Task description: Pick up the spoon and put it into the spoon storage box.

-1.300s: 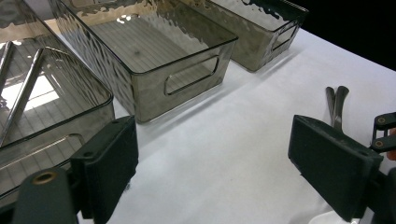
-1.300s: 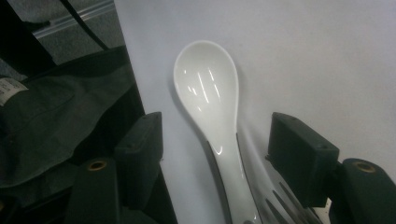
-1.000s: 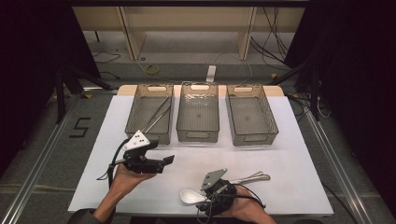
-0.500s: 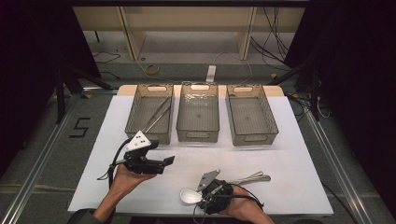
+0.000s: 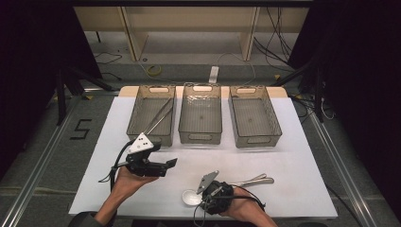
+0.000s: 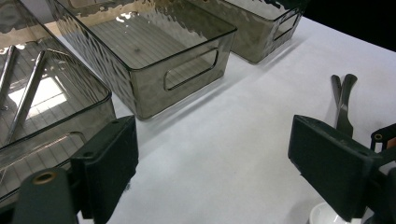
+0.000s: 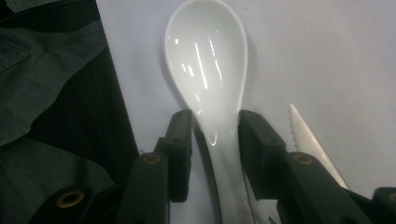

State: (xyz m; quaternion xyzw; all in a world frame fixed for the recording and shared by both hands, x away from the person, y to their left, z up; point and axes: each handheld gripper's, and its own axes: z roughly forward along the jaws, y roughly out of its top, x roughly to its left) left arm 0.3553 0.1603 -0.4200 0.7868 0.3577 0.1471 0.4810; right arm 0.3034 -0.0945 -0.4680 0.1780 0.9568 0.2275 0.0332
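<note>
Three bins [image 5: 200, 113] far; we note bare table [image 5: 293, 156] between. One spoon [image 7: 208, 70] at near edge, right gripper [image 7: 215, 140] closing around it; left gripper [image 6: 210, 158] wide, empty.

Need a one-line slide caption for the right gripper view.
Right tongs closing around the neck of a white spoon on the white table.

A white table [image 5: 293, 156] bears three bins [image 5: 200, 113], a white spoon [image 5: 190, 197], metal cutlery [image 5: 255, 180] and a serrated knife [image 7: 308, 137].
</note>
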